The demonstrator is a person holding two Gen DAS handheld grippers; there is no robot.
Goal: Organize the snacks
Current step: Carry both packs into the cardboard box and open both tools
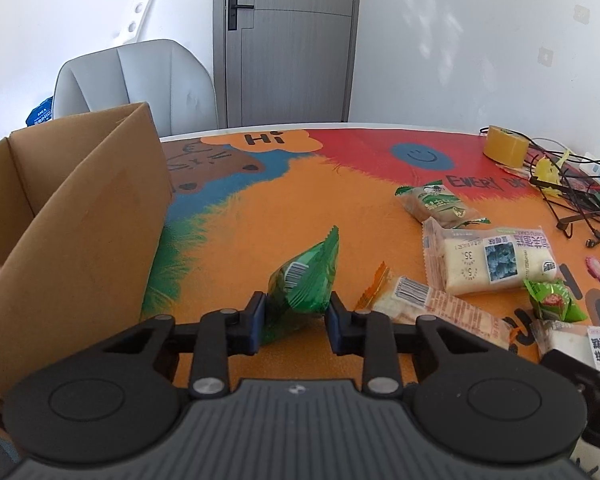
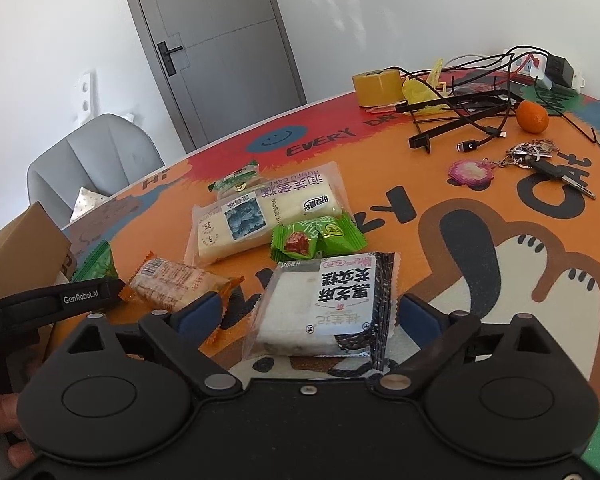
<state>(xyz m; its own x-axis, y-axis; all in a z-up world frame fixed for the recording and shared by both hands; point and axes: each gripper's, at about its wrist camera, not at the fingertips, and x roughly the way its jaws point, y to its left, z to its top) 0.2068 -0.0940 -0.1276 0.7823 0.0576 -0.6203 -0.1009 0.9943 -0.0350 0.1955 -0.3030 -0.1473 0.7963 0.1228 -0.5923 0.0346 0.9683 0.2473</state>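
Note:
My left gripper (image 1: 296,320) is shut on a green snack packet (image 1: 304,284), which stands on end on the colourful table mat; its top also shows in the right wrist view (image 2: 96,264). An open cardboard box (image 1: 80,216) stands just to its left. My right gripper (image 2: 308,306) is open, its fingers either side of a black-and-white cake packet (image 2: 328,304) that lies flat, pads clear of it. Beyond lie a long white cake packet (image 2: 260,216), an orange-wrapped bar (image 2: 176,276), a small green packet (image 2: 320,236) and a pale green one (image 2: 236,178).
A tape roll (image 2: 380,86), tangled cables with a black stand (image 2: 460,108), a mandarin (image 2: 532,116) and keys with a pink fob (image 2: 540,160) fill the far right of the table. A grey chair (image 1: 140,80) and a door (image 1: 292,40) stand behind.

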